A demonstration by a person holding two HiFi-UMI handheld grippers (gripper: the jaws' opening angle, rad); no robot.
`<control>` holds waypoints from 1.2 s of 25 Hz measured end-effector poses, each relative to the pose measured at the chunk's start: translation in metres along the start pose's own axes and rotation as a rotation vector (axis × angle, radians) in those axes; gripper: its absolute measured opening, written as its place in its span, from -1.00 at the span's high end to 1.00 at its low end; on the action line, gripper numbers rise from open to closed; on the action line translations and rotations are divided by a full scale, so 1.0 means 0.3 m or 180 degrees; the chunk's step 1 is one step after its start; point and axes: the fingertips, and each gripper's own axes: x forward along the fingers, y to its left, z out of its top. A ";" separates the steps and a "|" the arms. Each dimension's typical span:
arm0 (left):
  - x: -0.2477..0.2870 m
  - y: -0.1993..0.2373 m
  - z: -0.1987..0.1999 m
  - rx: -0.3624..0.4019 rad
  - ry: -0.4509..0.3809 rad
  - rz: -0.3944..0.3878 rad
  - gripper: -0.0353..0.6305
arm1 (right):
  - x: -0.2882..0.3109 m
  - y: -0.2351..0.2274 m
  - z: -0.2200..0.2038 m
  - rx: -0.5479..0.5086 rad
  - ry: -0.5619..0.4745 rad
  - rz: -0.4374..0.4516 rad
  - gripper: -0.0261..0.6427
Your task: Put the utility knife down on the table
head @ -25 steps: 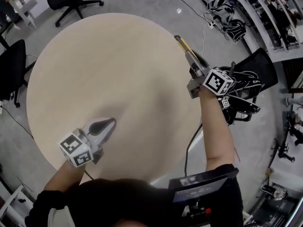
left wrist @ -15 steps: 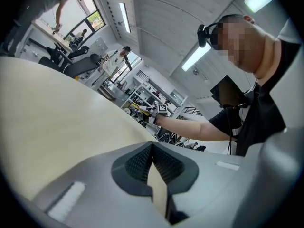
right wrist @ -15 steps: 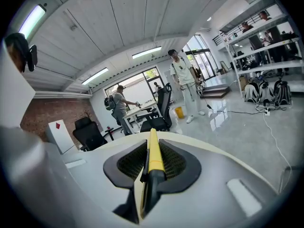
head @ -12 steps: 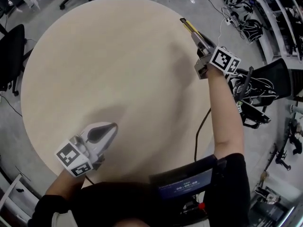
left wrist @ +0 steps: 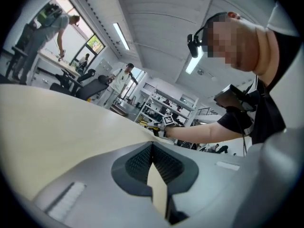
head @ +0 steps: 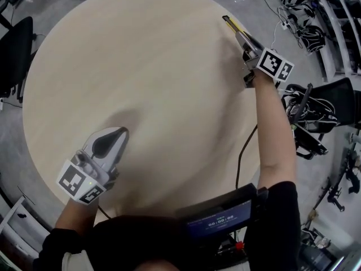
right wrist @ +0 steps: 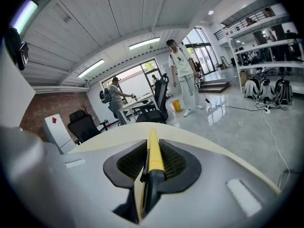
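Note:
The utility knife (head: 232, 26), yellow and black, sticks out forward from my right gripper (head: 245, 40), which is shut on its handle. It hangs over the far right rim of the round beige table (head: 141, 66); whether it touches the top I cannot tell. In the right gripper view the knife (right wrist: 153, 158) runs straight between the ribbed pads of the right gripper (right wrist: 152, 148). My left gripper (head: 110, 138) hovers over the table's near left part, shut and empty. In the left gripper view its pads (left wrist: 137, 163) meet, and the right gripper (left wrist: 167, 122) shows far across the table.
A black office chair (head: 14, 49) stands left of the table and another (head: 316, 114) at the right, behind my right arm. Bags and cables (head: 302, 24) lie on the floor at the far right. People and desks (right wrist: 183, 75) are far off.
My right gripper has carried the knife outward and lower, to the table's far right rim. My left gripper has drifted back toward the near left edge. Both stay shut.

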 end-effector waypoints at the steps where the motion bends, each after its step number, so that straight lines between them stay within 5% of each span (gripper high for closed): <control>1: 0.000 0.022 0.002 0.0055 -0.0031 0.0102 0.90 | -0.006 -0.011 -0.005 -0.0006 0.0007 -0.0017 0.64; 4: -0.014 0.080 0.026 0.0248 -0.0144 0.0372 0.90 | -0.019 -0.027 -0.024 -0.0025 0.0035 -0.0067 0.64; 9: 0.010 0.119 0.119 0.0951 -0.0471 0.0705 0.90 | -0.041 -0.042 -0.054 -0.0074 0.0103 -0.0128 0.64; 13: 0.060 0.112 0.096 0.1395 -0.0279 0.0923 0.90 | -0.067 -0.075 -0.064 -0.0057 0.0097 -0.0136 0.64; 22: 0.079 0.123 0.099 0.1252 -0.0305 0.0964 0.90 | -0.054 -0.063 -0.062 -0.0165 0.0112 -0.0062 0.62; 24: 0.076 0.125 0.095 0.1233 -0.0304 0.0950 0.90 | -0.045 -0.034 -0.051 -0.0170 0.0057 0.0043 0.38; 26: 0.075 0.122 0.087 0.1224 -0.0296 0.0941 0.90 | -0.048 -0.014 -0.028 -0.0181 -0.0050 0.0092 -0.11; 30: 0.089 0.103 0.087 0.1193 -0.0342 0.0869 0.90 | -0.067 0.004 0.028 -0.0230 -0.0236 0.0109 -0.31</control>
